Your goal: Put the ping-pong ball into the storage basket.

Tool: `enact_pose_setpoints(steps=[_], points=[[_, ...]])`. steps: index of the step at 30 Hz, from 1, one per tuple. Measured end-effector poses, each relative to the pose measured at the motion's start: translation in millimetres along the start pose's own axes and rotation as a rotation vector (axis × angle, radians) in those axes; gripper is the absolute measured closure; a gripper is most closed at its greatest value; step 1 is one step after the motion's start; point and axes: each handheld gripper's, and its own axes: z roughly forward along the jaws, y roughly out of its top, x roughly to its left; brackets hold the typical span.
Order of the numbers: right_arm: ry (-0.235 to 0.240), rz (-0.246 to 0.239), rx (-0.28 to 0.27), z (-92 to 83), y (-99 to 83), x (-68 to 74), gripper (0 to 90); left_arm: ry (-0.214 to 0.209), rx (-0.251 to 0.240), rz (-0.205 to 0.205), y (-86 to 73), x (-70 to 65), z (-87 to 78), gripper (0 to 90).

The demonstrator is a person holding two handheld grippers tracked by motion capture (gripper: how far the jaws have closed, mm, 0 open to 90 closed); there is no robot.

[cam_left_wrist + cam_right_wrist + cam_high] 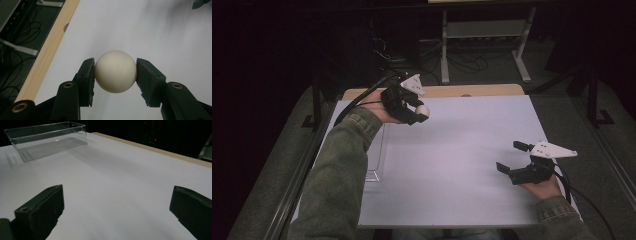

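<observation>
A dim room with cables and desk legs on the floor lies beyond my white table (462, 150), which has a wooden strip along its far edge. My left gripper (115, 75) has its jaws closed on a cream ball (115, 71), one pad against each side at its widest part, so I judge it won't roll out. I hold it off the surface, near the far end of the clear plastic bin (47, 138), likely so it can go into that bin. My right gripper (518, 159) hovers low over the table well away from the bin, jaws spread wide with nothing between them, out of the way.
</observation>
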Motion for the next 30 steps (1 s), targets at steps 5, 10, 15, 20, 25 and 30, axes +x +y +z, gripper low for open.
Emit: enact_pose_setpoints(steps=[5,10,15,20,25,30], points=[[0.000,-0.002,0.000,-0.2,0.0,0.3,0.0,0.009,-0.001,-0.009,-8.0,0.4,-7.6,50.6],[0.001,-0.003,0.003,-0.1,0.0,0.1,0.0,0.010,0.005,-0.014,-16.1,0.1,-13.3,50.6],[0.000,-0.010,0.005,0.2,0.0,0.6,0.0,0.010,0.009,-0.026,-25.4,-0.8,-17.1,50.6],[-0.007,-0.010,0.002,-0.4,0.4,1.5,0.0,0.010,0.015,-0.036,-35.2,-1.2,-19.9,50.6],[-0.012,-0.010,0.001,-1.2,0.3,0.9,0.0,0.019,0.018,-0.048,-45.8,-0.4,-25.5,50.6],[-0.022,-0.015,0.000,-1.8,0.4,1.1,0.0,0.021,0.029,-0.062,-55.0,-0.6,-33.4,50.6]])
